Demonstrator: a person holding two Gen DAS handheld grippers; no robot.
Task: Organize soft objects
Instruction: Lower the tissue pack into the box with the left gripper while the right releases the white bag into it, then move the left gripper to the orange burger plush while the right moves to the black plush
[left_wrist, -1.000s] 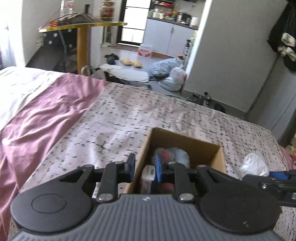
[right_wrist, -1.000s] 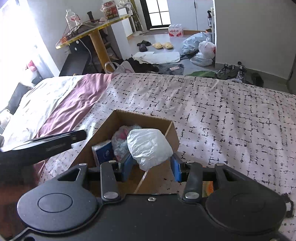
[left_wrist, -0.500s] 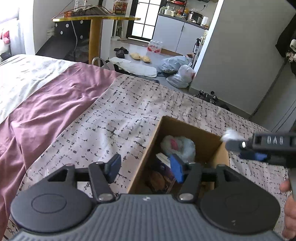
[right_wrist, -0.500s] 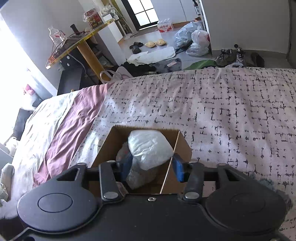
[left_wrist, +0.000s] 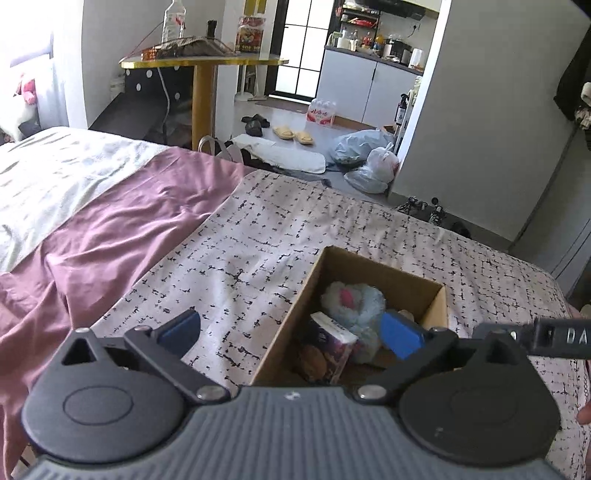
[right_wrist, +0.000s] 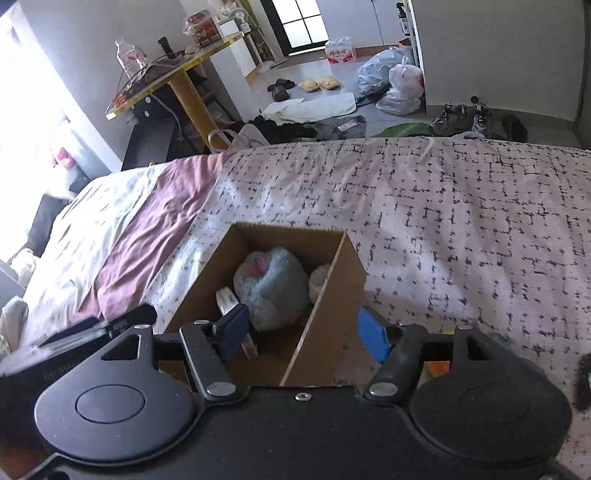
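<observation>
The right gripper (right_wrist: 303, 328) let go of the white bag (right_wrist: 319, 275); it now sits in the box (right_wrist: 325, 314). Both the right and left gripper (left_wrist: 291, 332) are wide open, holding nothing.

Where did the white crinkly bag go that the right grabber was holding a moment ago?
The right gripper opened and let go of the white bag, which now lies in the cardboard box beside the fluffy blue toy. The left gripper opened wider too. The box stayed on the bed.
</observation>
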